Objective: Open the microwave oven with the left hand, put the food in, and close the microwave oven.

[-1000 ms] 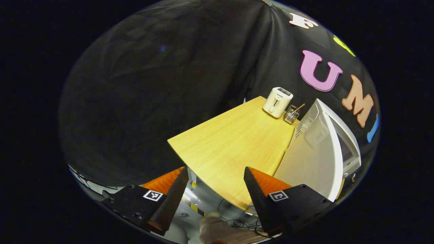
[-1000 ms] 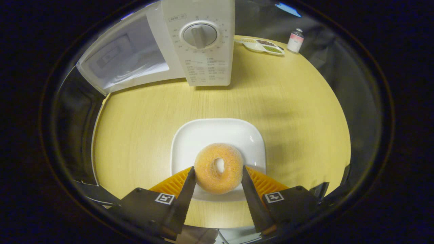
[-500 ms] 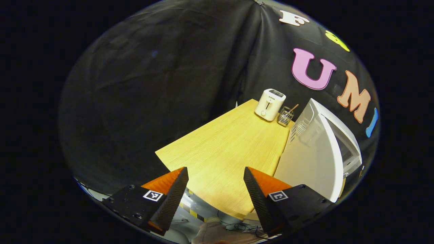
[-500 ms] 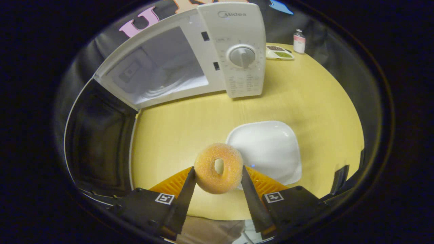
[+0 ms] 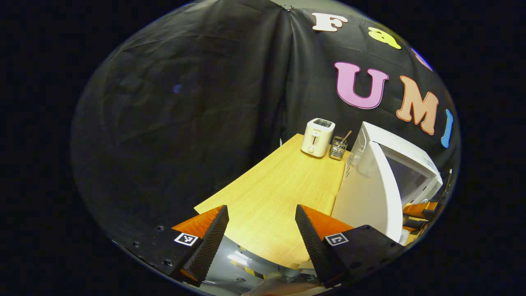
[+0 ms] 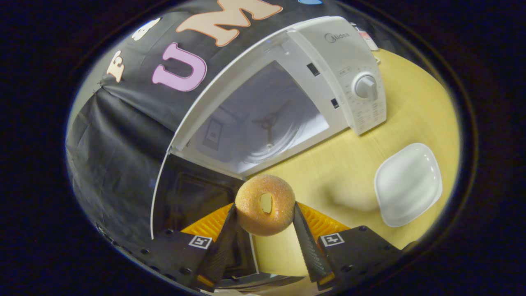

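A sugared doughnut (image 6: 265, 204) hangs in the air, and my right gripper (image 6: 263, 236) is shut on it, one finger on each side. Beyond it stands the white microwave (image 6: 345, 61) with its door (image 6: 193, 197) swung wide to the left; the bare cavity (image 6: 263, 127) with its glass turntable faces me. In the left gripper view, the microwave (image 5: 370, 193) stands at the right, seen from its side. My left gripper (image 5: 261, 240) stands open with nothing between its fingers, off the table's near left edge, apart from the oven.
A bare white plate (image 6: 409, 183) lies on the wooden table (image 6: 411, 119) right of the doughnut. A white toaster (image 5: 317, 137) and a wire holder (image 5: 338, 148) stand at the table's far end. The other gripper (image 5: 421, 209) shows by the microwave's front.
My right gripper has lifted the doughnut off the plate and carried it left, towards the open cavity. The left gripper has shifted a little, staying open.
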### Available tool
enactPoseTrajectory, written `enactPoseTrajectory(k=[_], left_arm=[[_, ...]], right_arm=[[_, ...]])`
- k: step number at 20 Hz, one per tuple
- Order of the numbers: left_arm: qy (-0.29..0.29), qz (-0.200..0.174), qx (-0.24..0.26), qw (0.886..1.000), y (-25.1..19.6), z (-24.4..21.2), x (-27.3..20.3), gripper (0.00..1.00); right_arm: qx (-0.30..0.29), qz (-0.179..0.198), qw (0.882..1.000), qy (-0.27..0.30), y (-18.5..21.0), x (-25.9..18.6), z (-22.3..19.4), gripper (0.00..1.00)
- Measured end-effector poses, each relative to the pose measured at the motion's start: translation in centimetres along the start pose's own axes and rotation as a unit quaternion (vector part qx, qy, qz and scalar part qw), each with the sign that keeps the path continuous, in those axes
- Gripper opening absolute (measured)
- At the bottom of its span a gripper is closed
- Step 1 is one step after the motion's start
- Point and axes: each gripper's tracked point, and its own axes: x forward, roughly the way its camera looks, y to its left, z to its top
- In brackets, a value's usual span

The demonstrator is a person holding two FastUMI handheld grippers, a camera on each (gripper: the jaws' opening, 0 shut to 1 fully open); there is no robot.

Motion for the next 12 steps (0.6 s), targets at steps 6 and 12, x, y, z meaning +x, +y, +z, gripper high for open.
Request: enactPoseTrajectory(k=[6, 12], left_arm=[[-0.011, -0.007, 0.016, 1.000, -1.3, 0.3, 0.1, 0.96], [0.006, 0.005, -0.005, 1.000, -0.4, -0.7, 0.4, 0.96]], right_arm=[[0.013, 0.029, 0.995, -0.096, 2.6, 4.2, 2.8, 0.74], [0.007, 0.015, 0.976, -0.219, 2.6, 7.3, 7.8, 0.73]])
